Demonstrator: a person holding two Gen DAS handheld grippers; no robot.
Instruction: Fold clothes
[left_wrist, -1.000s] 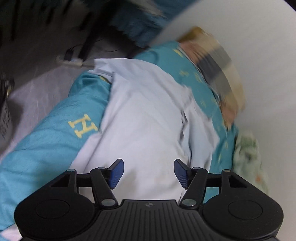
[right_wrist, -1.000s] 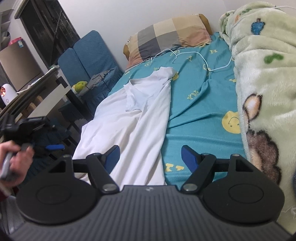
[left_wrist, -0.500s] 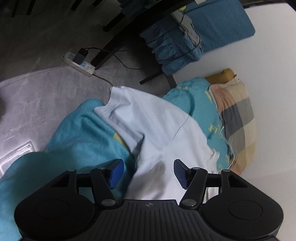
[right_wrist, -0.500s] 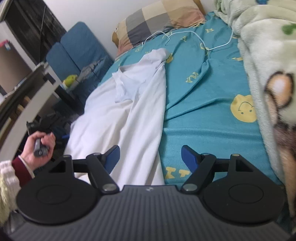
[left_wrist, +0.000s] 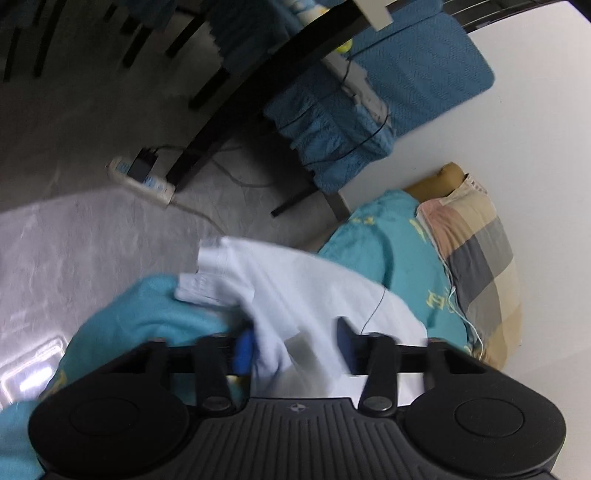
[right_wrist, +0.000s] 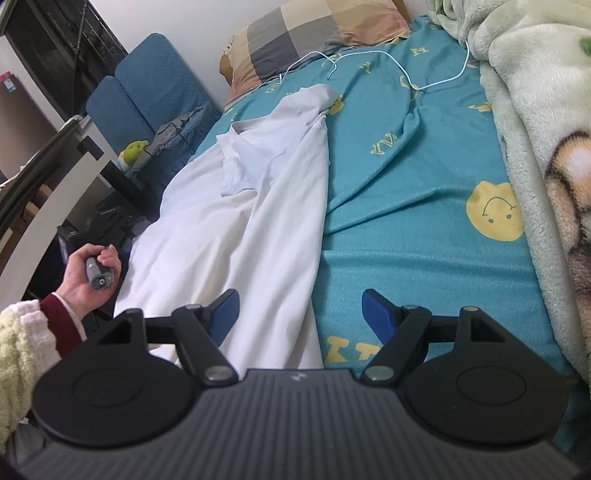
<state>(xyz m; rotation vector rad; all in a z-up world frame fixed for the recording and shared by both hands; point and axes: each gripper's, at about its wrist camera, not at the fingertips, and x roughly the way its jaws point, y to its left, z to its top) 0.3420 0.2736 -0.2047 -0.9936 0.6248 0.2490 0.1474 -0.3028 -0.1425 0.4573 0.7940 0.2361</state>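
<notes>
Your left view shows the left tongs (left_wrist: 295, 347) open around a bunched shirt (left_wrist: 295, 291) edge at the bed's (left_wrist: 384, 251) side, while your right view alone shows the right tongs (right_wrist: 300, 312) wide open, empty, above the shirt's (right_wrist: 236, 229) hem.

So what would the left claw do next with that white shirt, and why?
Probably close. The left gripper has its two blue fingers open on either side of a bunched fold of the white shirt near the bed's edge, so pinching would secure it for folding. The right gripper hangs open over the shirt's lower end, gripping nothing.
</notes>
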